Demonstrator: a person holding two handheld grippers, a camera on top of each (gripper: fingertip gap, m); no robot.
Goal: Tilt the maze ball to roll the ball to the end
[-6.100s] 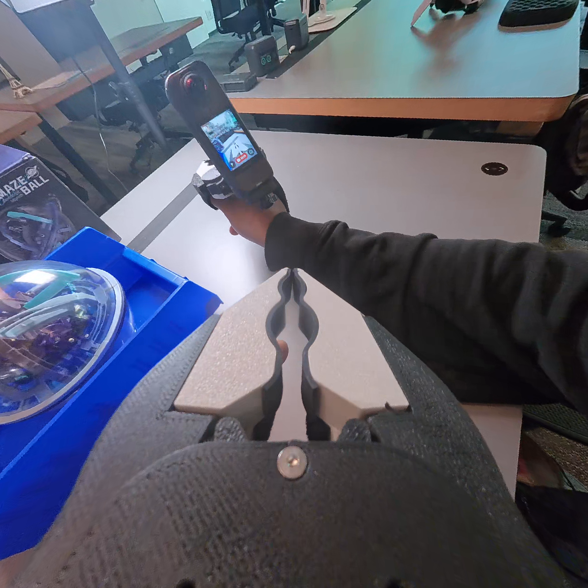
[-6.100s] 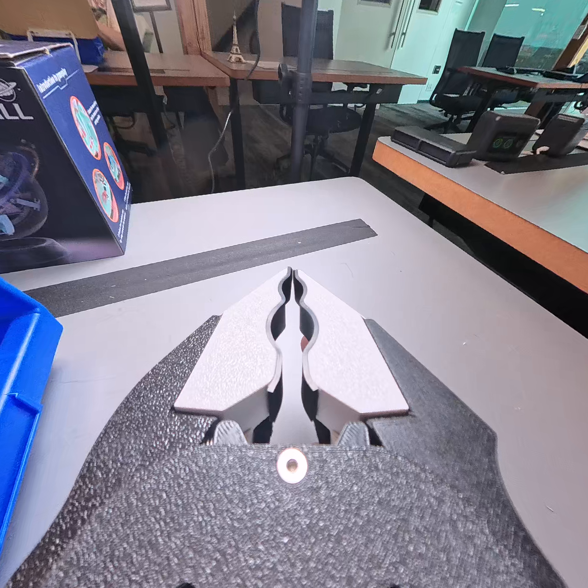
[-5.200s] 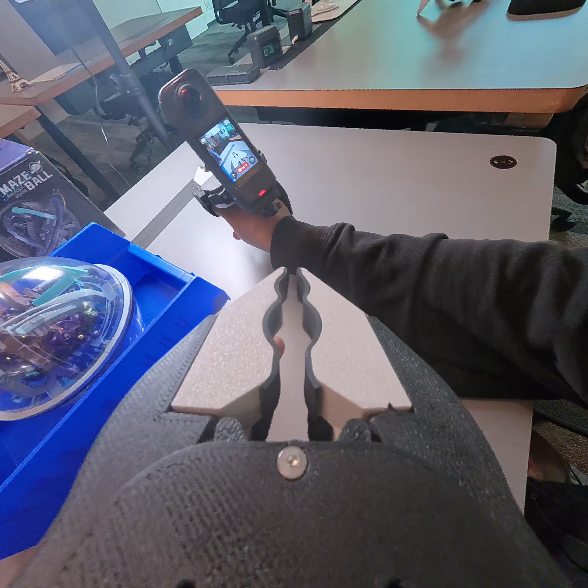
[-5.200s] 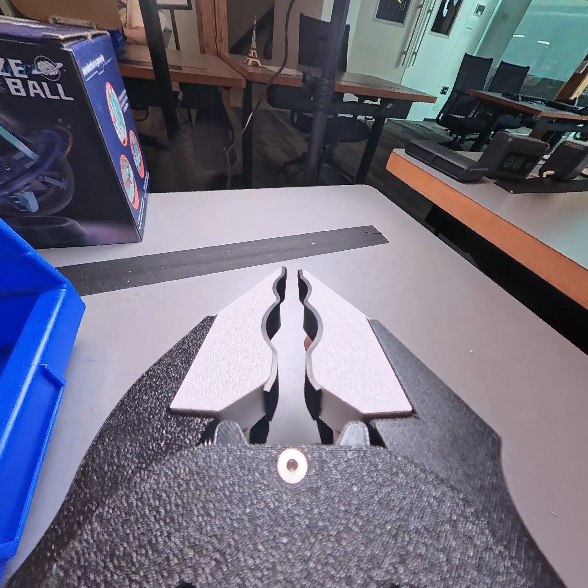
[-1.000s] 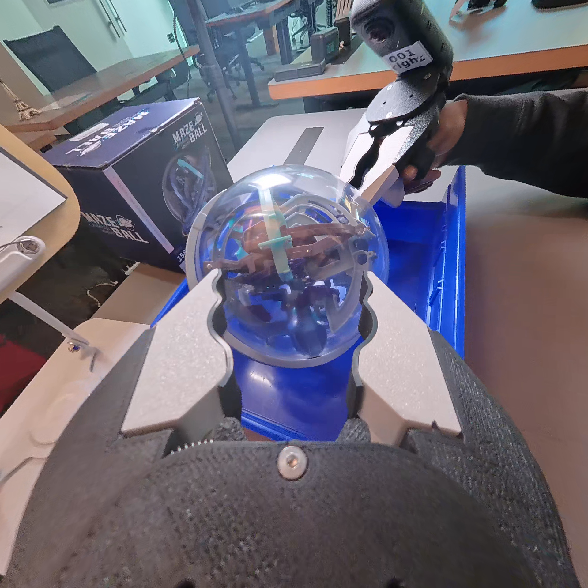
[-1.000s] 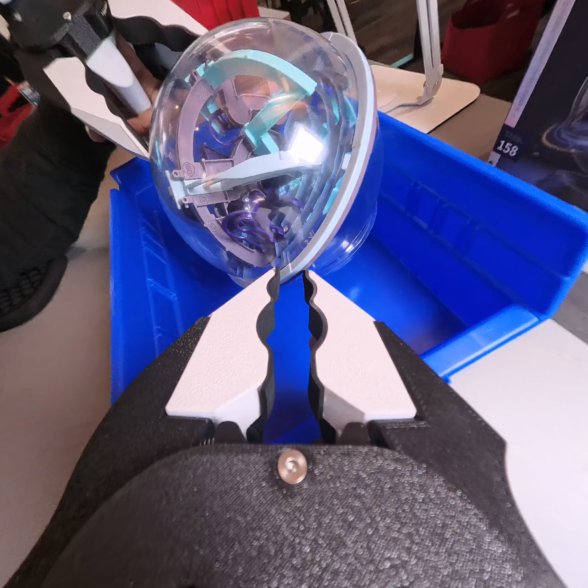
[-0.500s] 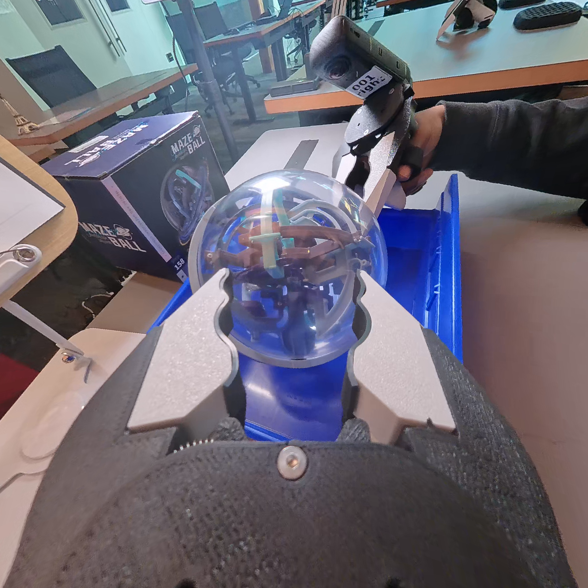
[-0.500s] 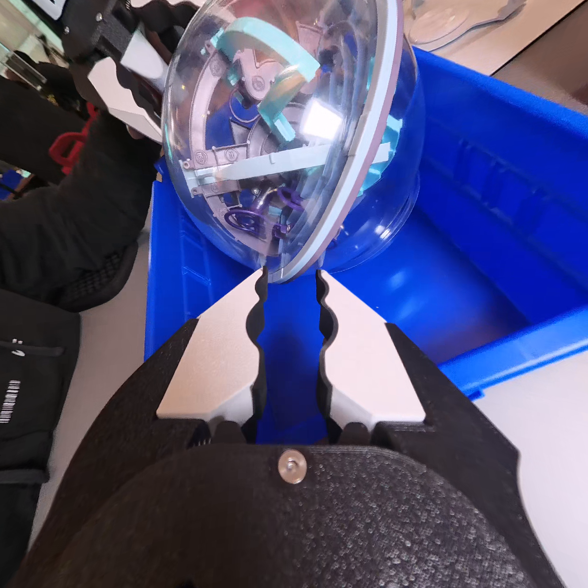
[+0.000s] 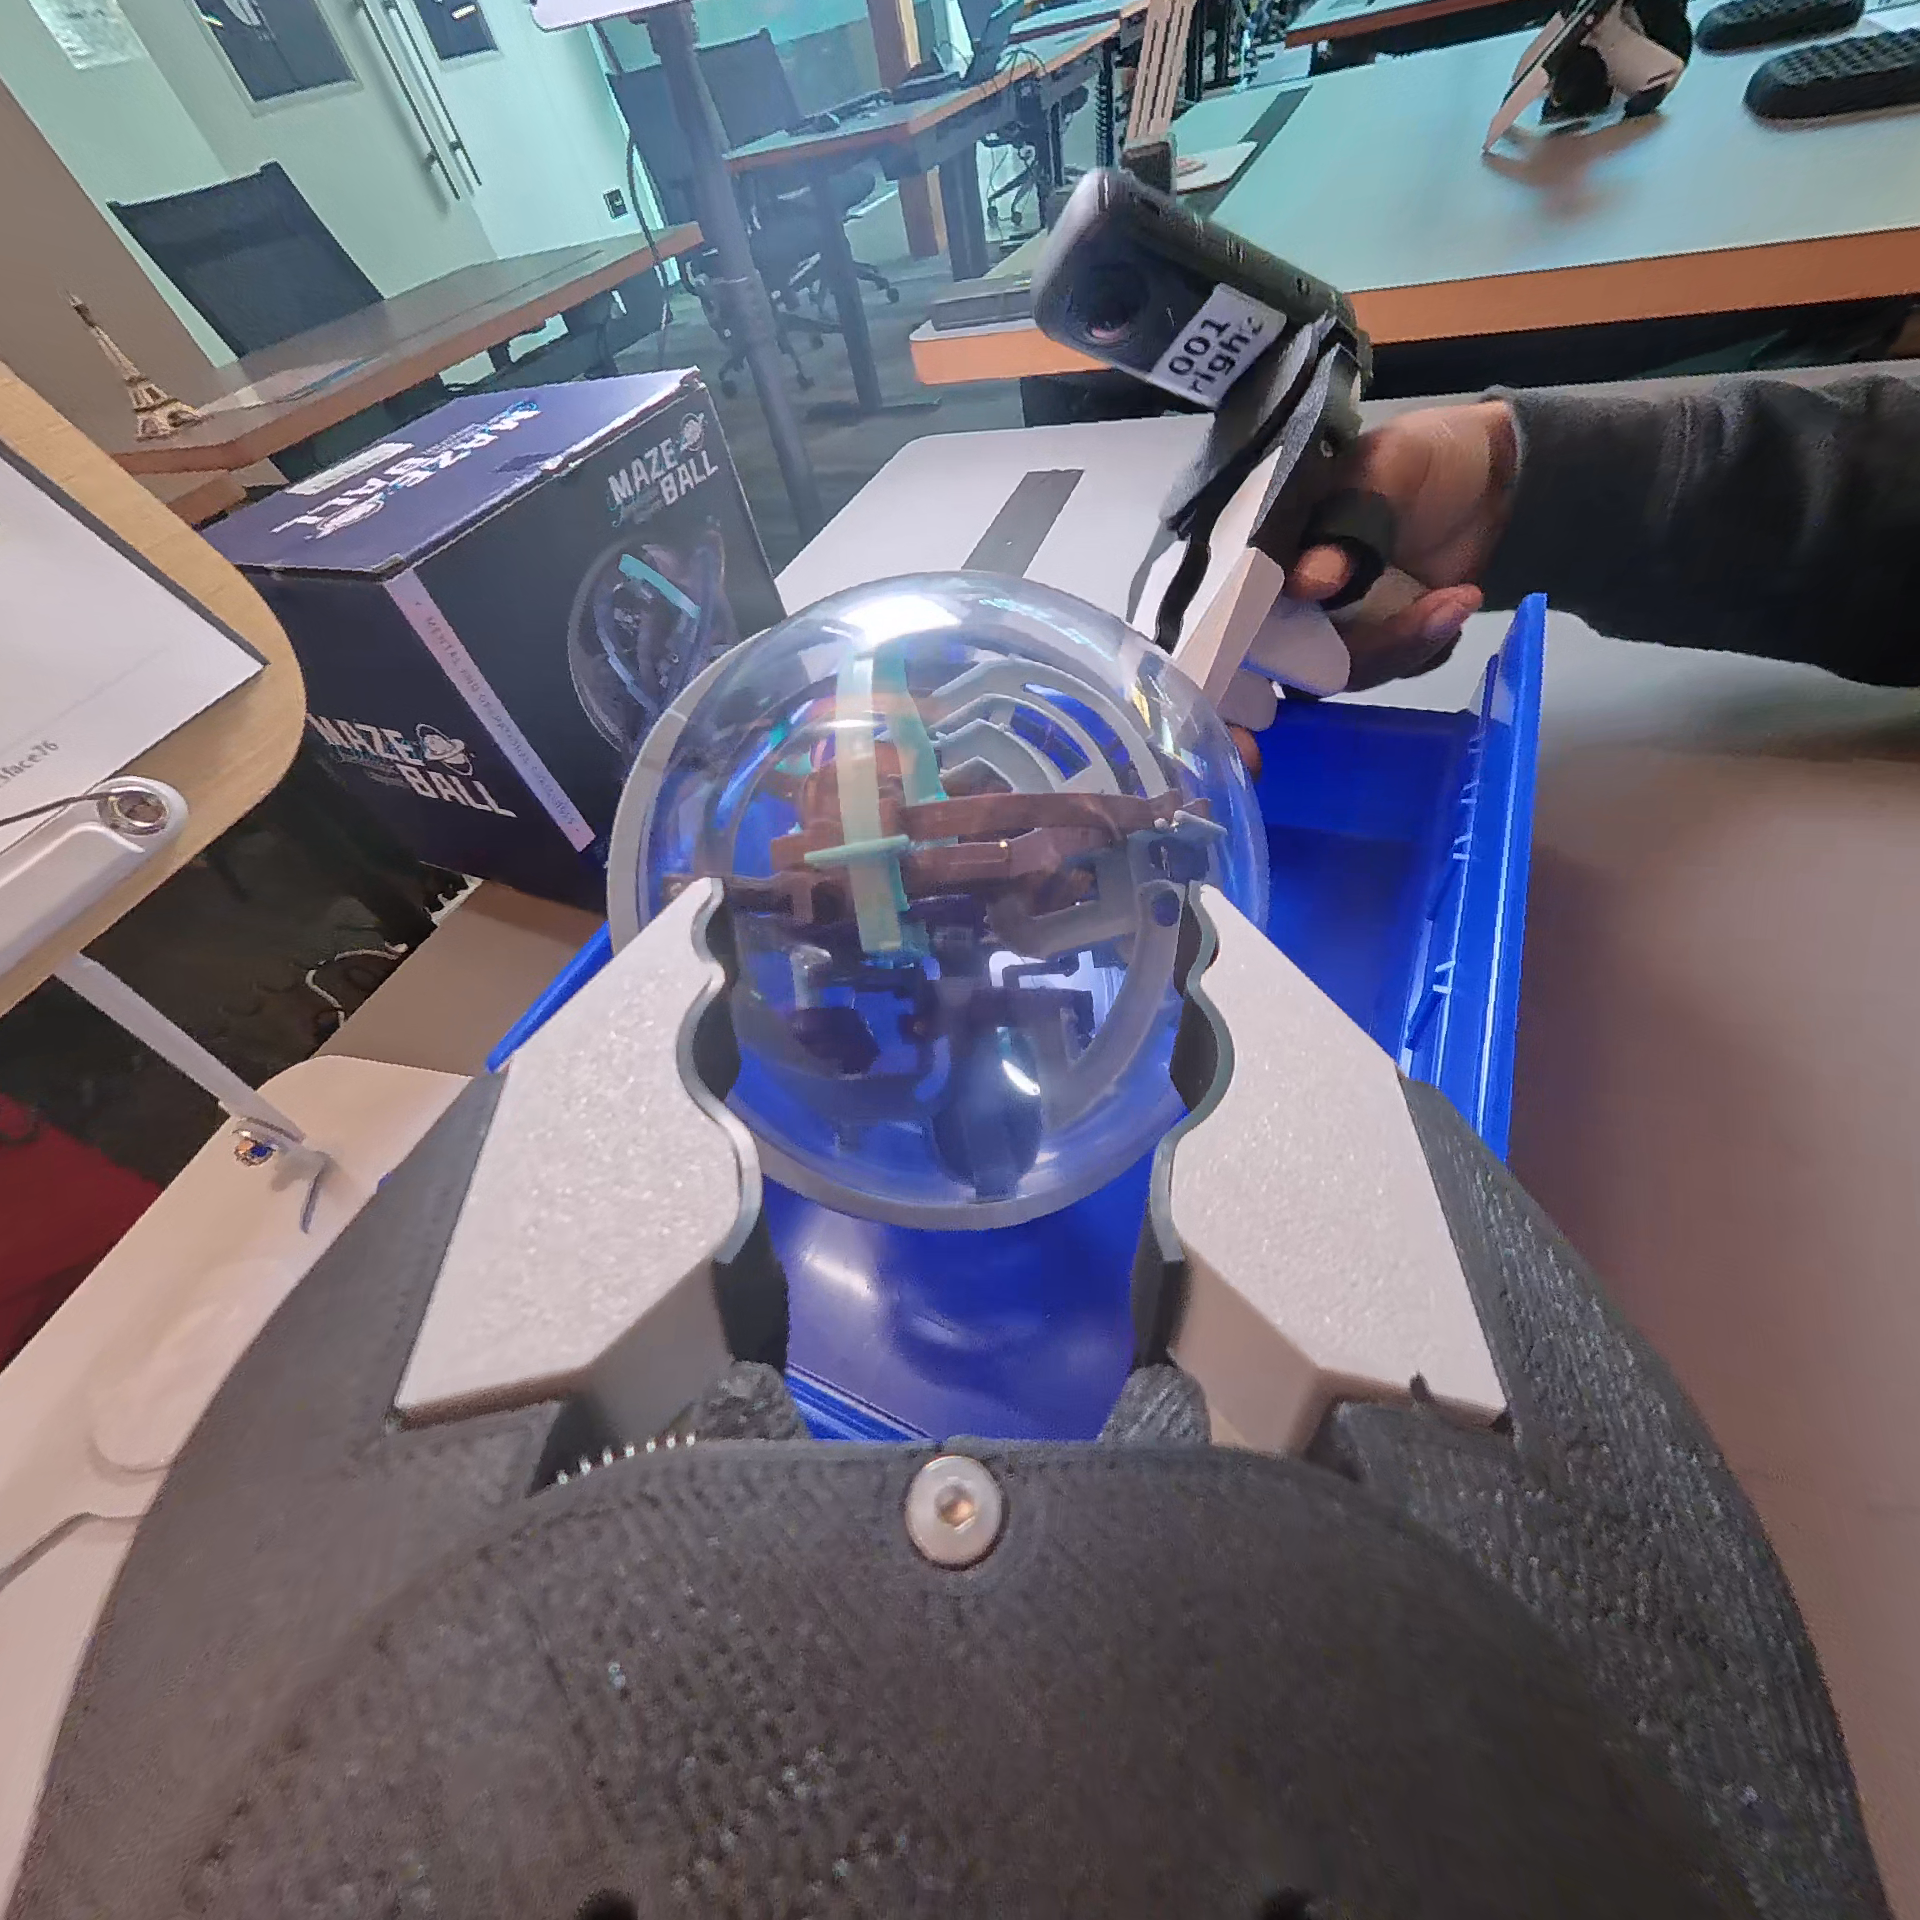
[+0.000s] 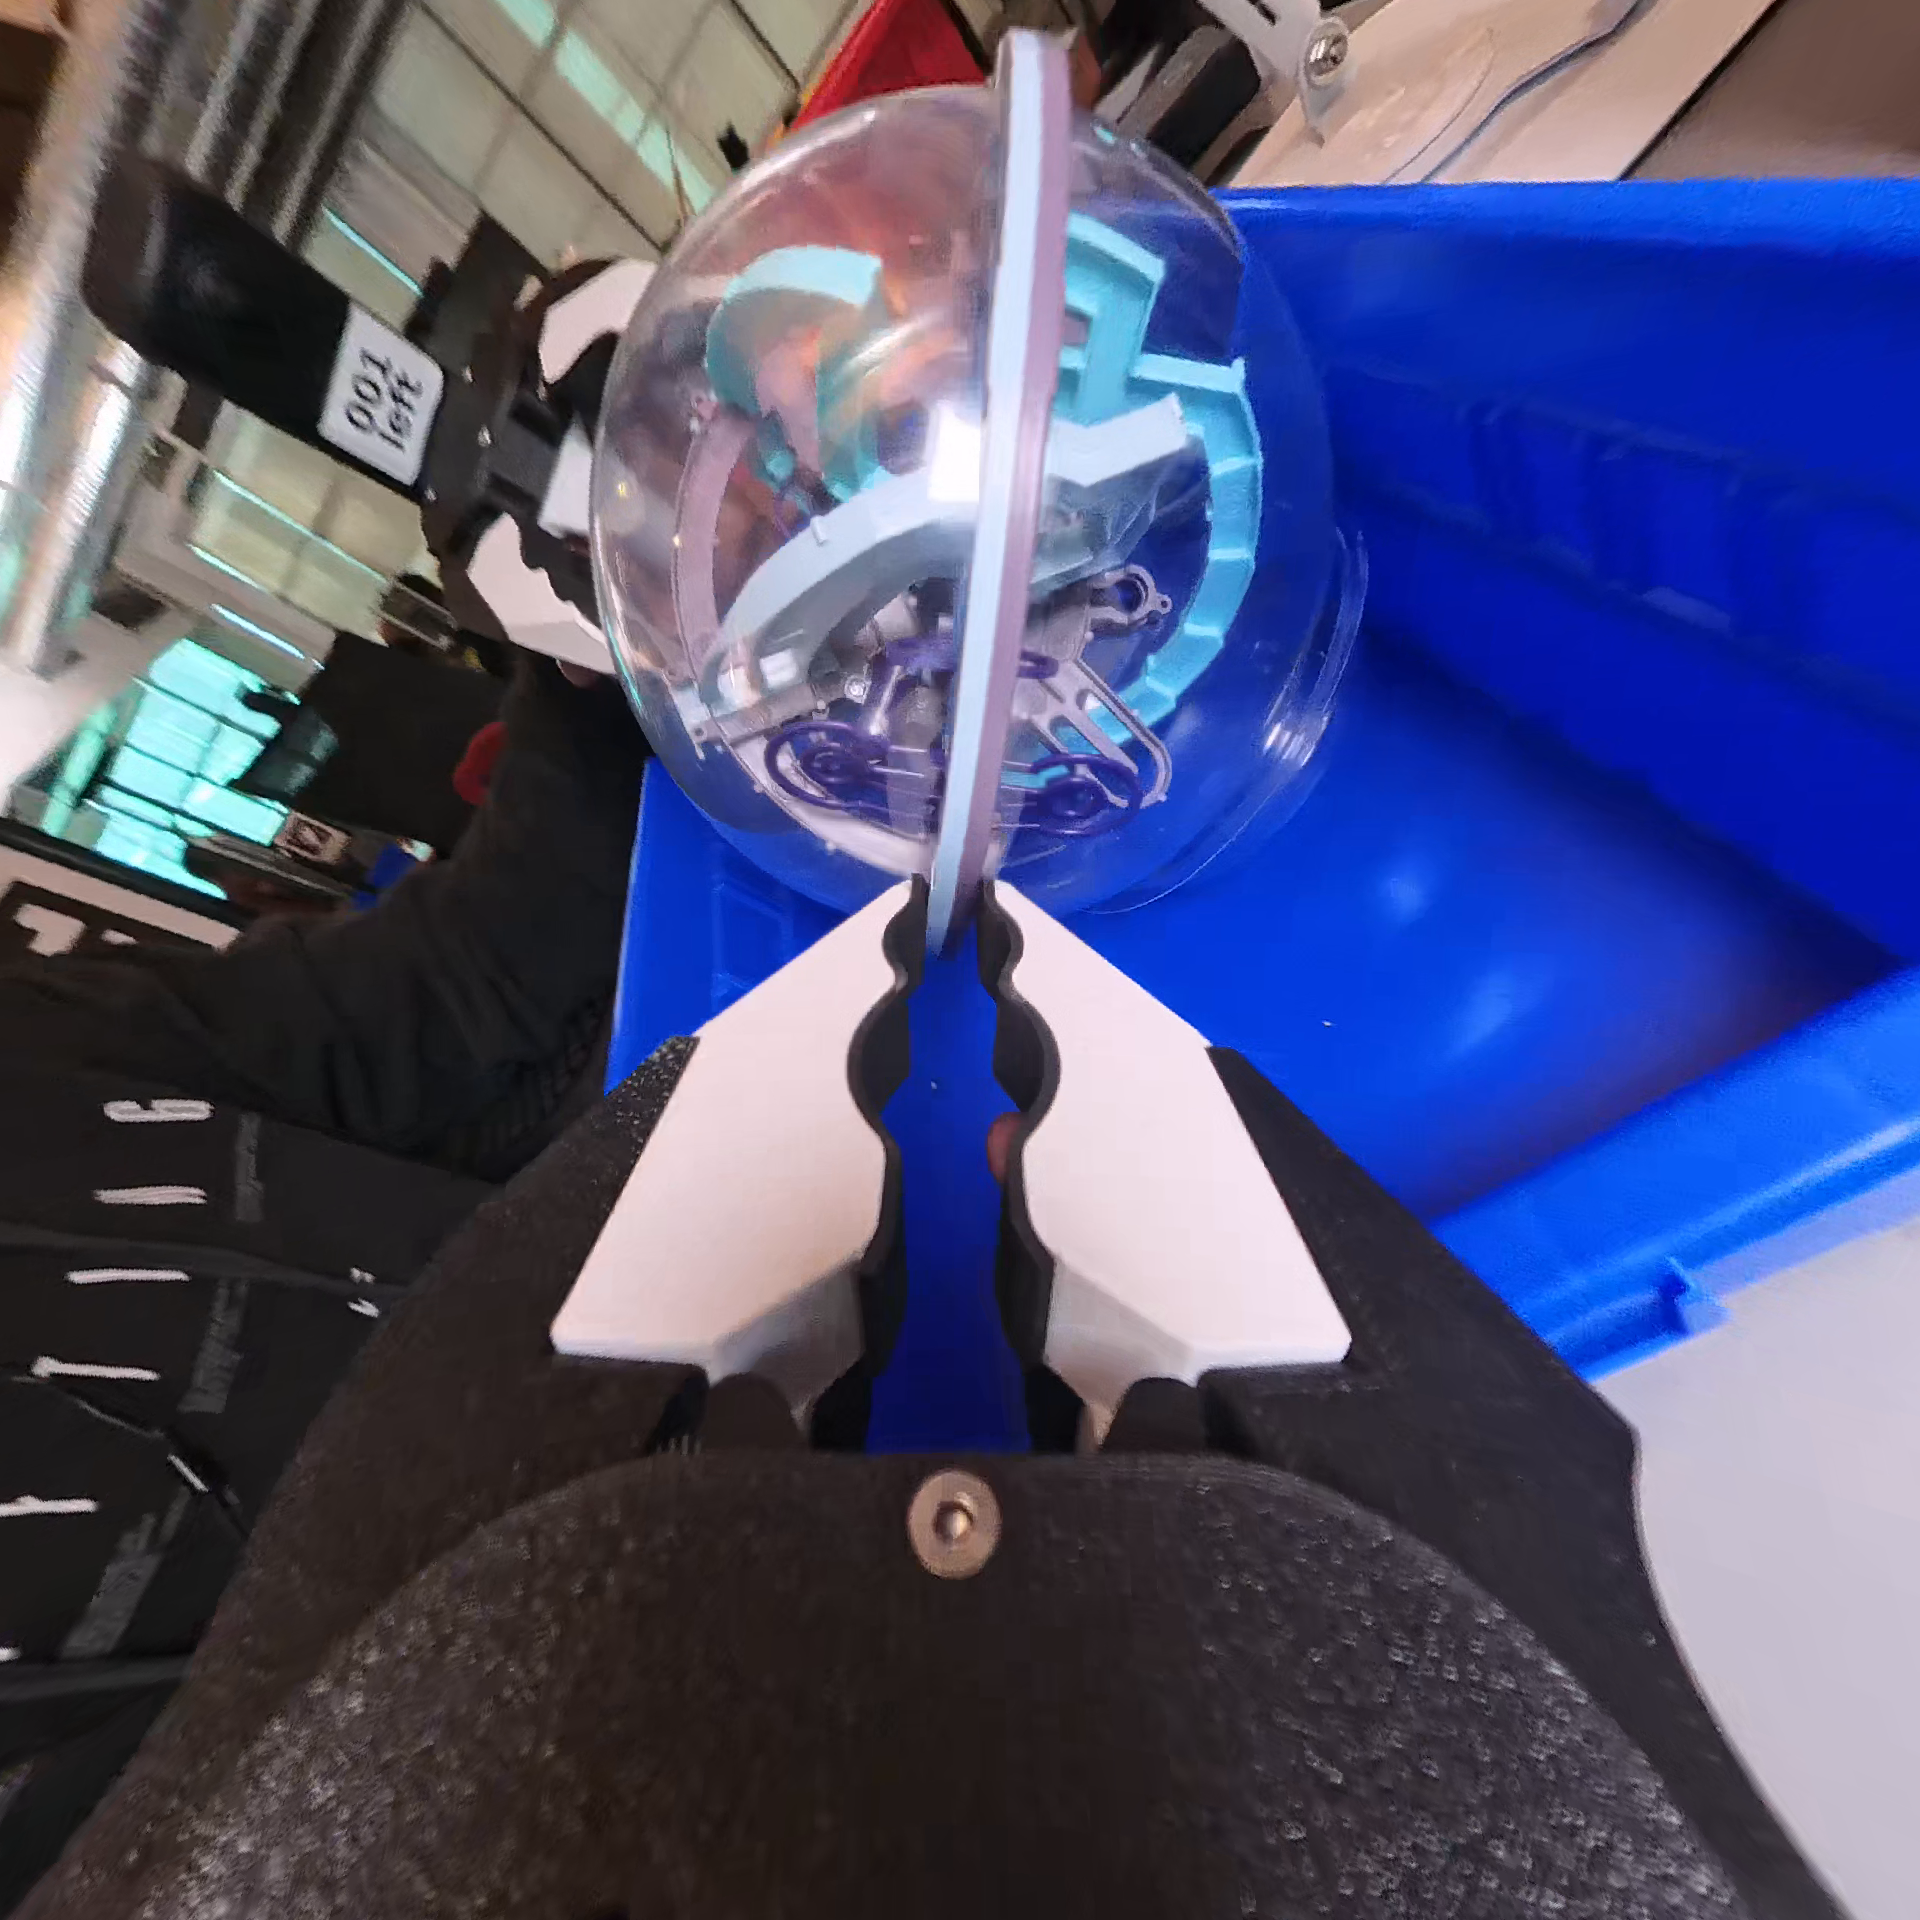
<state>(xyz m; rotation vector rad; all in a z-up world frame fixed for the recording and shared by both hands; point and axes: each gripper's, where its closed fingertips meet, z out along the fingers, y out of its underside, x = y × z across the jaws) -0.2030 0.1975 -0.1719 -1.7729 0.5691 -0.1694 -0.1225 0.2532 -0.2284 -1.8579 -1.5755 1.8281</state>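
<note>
Left wrist view: the left tool (image 9: 951, 971) has its pale fingers spread wide and pressed against both flanks of the clear plastic maze sphere with teal, brown and purple tracks inside (image 9: 935, 894), carrying it.
Right wrist view: the right tool (image 10: 948, 920) is nearly closed, its tips pinching the sphere's thin lilac equator rim (image 10: 1003, 499), which stands almost upright straight ahead.
Sphere's place: between both tools, lifted above the blue plastic bin (image 10: 1621, 748) on the pale counter (image 9: 1704, 935).
Small ball: cannot be made out inside.
Step in hand: a two-tool tilt, in my judgement.
Doing it well: turn both wrists together, slowly, in small angles; the rim pinch looks shallow and could slip.
Behind: dark printed cardboard box (image 9: 499, 613).
</note>
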